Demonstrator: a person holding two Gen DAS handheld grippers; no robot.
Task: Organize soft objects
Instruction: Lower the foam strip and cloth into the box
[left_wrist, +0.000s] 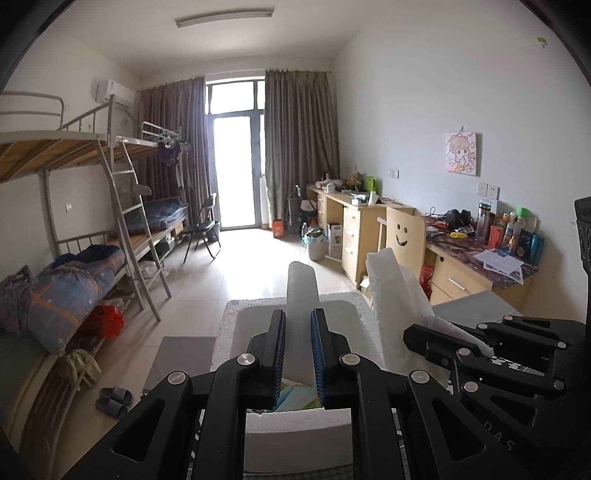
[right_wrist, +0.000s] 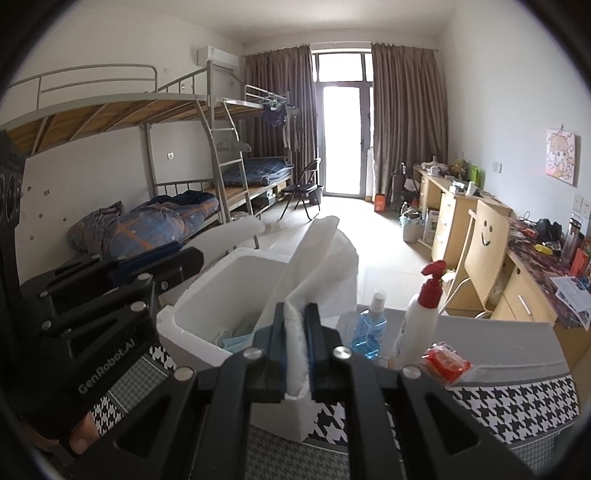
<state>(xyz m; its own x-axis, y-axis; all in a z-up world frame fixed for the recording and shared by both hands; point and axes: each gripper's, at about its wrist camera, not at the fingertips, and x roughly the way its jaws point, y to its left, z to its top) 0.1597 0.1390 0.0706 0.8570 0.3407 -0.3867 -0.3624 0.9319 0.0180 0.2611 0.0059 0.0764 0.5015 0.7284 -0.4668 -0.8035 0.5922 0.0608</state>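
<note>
A white foam box (left_wrist: 295, 424) (right_wrist: 192, 328) stands on the houndstooth-covered table, with light blue face masks (right_wrist: 231, 341) (left_wrist: 295, 397) lying inside. My left gripper (left_wrist: 298, 317) is shut on a white foam sheet (left_wrist: 302, 291) and holds it upright over the box; it shows at the left of the right wrist view (right_wrist: 184, 254). My right gripper (right_wrist: 294, 317) is shut on a white soft cloth (right_wrist: 321, 258) that stands up above the box's right side; it shows at the right of the left wrist view (left_wrist: 424, 332) with its cloth (left_wrist: 395, 291).
On the table (right_wrist: 509, 402) right of the box stand a blue liquid bottle (right_wrist: 369, 332), a white pump bottle with red top (right_wrist: 419, 314) and a red packet (right_wrist: 445, 363). Bunk beds (left_wrist: 85, 236) line the left wall, desks (left_wrist: 480, 266) and a wooden chair (left_wrist: 404, 232) the right.
</note>
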